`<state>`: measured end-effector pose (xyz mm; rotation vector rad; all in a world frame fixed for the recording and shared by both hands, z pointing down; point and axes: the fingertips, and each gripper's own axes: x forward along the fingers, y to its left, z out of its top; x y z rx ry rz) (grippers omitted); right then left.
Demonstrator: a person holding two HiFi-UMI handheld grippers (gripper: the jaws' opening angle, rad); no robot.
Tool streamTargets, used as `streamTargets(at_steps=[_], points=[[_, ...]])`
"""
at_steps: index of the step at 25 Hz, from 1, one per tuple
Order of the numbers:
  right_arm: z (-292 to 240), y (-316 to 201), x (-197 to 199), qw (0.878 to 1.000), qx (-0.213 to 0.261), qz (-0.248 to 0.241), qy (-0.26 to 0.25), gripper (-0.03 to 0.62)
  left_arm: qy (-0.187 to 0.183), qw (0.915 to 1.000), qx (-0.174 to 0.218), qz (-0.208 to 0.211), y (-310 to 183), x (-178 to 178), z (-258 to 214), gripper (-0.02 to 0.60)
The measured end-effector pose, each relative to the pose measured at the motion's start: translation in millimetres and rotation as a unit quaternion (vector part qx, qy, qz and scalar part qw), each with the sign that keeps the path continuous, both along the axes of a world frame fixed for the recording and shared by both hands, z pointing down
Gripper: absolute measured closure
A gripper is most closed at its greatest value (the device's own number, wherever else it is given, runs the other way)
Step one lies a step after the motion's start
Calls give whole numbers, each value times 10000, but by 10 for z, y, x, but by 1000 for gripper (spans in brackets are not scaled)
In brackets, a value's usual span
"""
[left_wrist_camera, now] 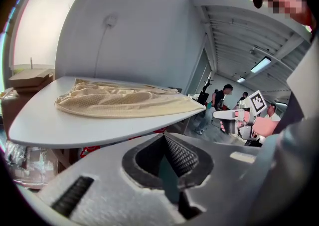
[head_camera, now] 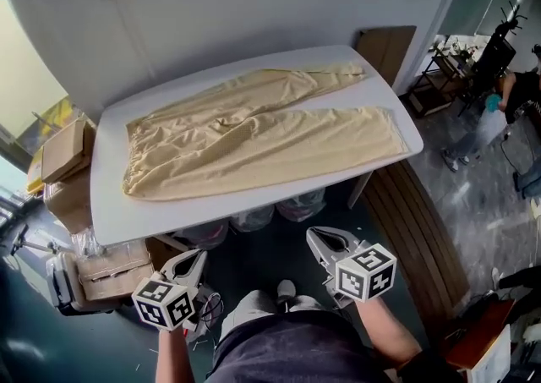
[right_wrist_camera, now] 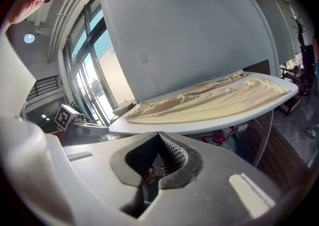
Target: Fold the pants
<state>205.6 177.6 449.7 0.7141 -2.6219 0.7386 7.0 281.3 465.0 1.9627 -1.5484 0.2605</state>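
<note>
Head view looks bright & even to me, daylight coming in at 9 o'clock; dark shadow under table [head_camera: 127,212]. Both gripper views: strong fisheye w/ black corners, close foreground soft. Window [right_wrist_camera: 92,85] blows out at 9 o'clock, right gripper view.

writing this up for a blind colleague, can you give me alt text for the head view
Beige pants lie spread flat on a white table, waistband at the left, legs running right. In front of the near edge, the left gripper and right gripper are held with jaws shut and empty, short of the table.
</note>
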Motion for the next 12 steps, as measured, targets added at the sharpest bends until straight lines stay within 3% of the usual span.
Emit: streamTargets(at_steps=[6,12], points=[[49,-233,-309,9997,-96,-200,43,595,-230,9997,-28,30,-294,-191,-47,579],[18,-572,-673,9996,-144,-218,54,595,-420,9988,-234,-79,-490,-819,27,554]])
